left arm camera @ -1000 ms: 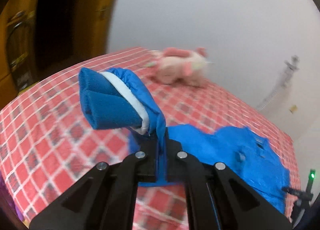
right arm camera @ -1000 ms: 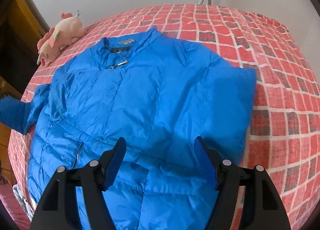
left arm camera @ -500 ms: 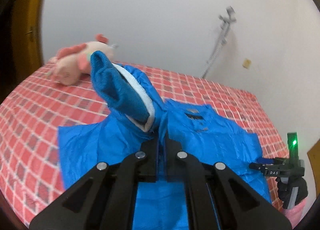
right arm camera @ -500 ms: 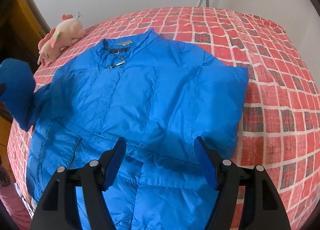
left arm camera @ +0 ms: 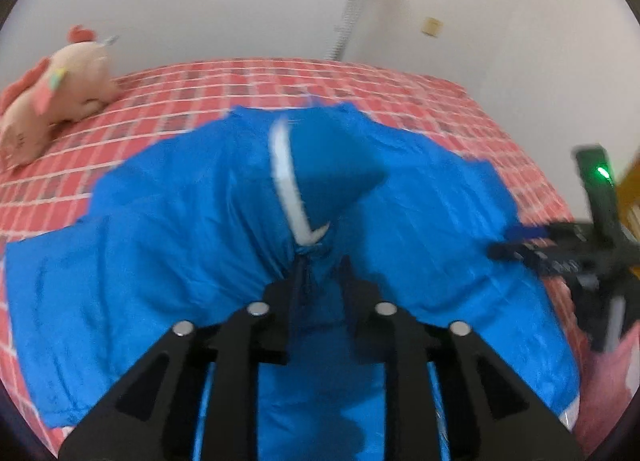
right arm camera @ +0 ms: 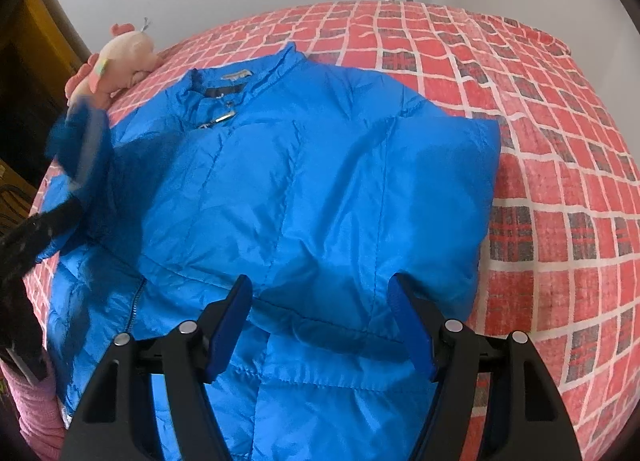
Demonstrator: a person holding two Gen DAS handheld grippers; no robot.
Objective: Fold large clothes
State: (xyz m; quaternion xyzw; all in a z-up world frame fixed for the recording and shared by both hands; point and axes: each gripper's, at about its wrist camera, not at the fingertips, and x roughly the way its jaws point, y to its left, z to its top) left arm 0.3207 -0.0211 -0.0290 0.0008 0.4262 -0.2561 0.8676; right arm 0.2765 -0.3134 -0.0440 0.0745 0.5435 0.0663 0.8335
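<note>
Sleeve over the blue jacket

The left gripper (left arm camera: 320,265) is opening with the sleeve cuff (left arm camera: 332,173) (white-edged) still between its jaws, above the jacket (left arm camera: 160,261); a stuffed toy (left arm camera: 56,89) lies at ten o'clock, the right gripper (left arm camera: 560,249) at three.

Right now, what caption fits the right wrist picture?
Open right tool hovering over a blue jacket on a checked bed.
</note>
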